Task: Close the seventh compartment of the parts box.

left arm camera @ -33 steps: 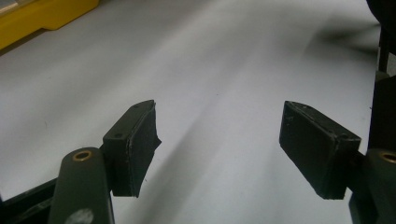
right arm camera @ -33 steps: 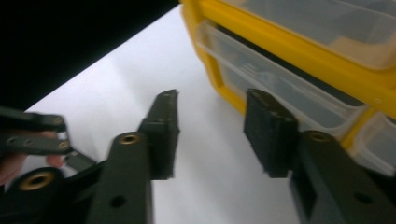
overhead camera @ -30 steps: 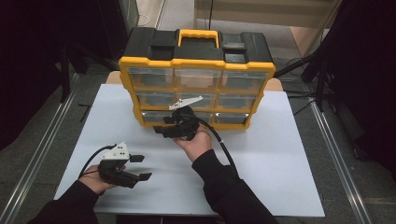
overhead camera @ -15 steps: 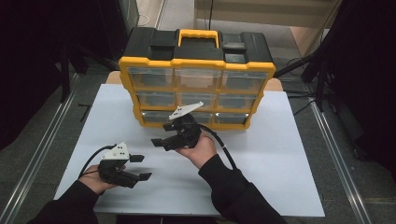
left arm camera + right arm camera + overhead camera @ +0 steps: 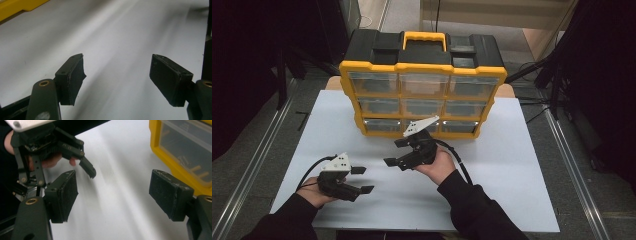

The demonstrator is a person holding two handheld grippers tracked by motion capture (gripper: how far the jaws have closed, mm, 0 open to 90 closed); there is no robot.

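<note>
My right gripper (image 5: 398, 152) hangs just in front of the bottom row of the yellow and black organizer (image 5: 422, 82), which stands upright at the far side of the white bench (image 5: 512, 165). Its jaws have just been opening and now stand wide with nothing between them. All the drawers I can see look pushed in flush, so I judge the drawer step closed off, or not begun. My left gripper (image 5: 360, 179) rests low near the bench's near edge, well apart from the organizer, jaws spread and empty. Nothing lies loose on the bench.
</note>
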